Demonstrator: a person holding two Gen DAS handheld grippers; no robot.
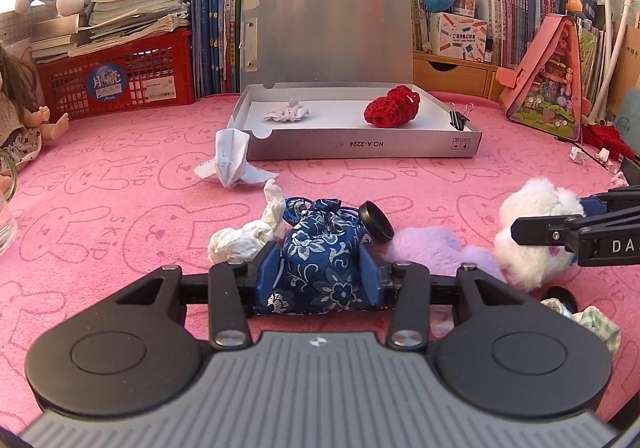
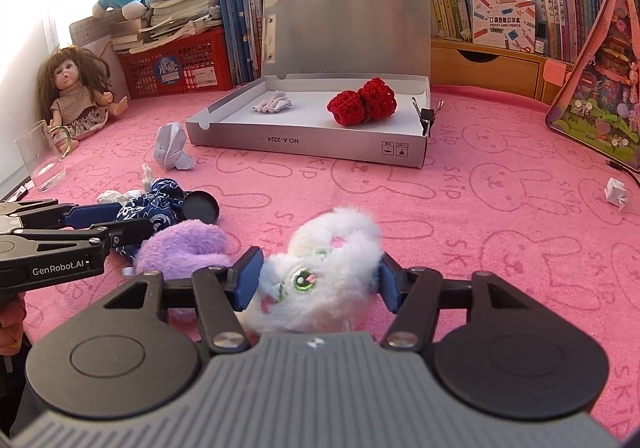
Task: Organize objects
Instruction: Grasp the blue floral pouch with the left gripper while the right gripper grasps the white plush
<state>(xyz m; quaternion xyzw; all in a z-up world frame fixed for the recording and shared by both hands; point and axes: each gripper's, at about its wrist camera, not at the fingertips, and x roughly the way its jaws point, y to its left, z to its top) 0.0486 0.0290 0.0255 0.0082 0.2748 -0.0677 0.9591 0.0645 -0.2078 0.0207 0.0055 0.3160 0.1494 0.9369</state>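
Pouch (image 1: 324,260) underside hidden; glass (image 1: 6,215) cut off; book spines possibly unreadable.

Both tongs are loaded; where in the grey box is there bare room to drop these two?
Grey box: bare floor between the white scrap and the red crochet piece, and along the front wall. The right corner is crowded by the binder clip. The pink mat in front is bare for passing.

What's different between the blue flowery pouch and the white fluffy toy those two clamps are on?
The blue pouch is smooth patterned cloth, drawn shut at the top; the white fluffy toy is long-haired plush with an embroidered green eye. The pouch sits between the left gripper's jaws, the toy between the right gripper's. Crumpled paper lies beside the pouch; a purple plush lies beside the toy. Both rest on the pink cloth, outside the open box.
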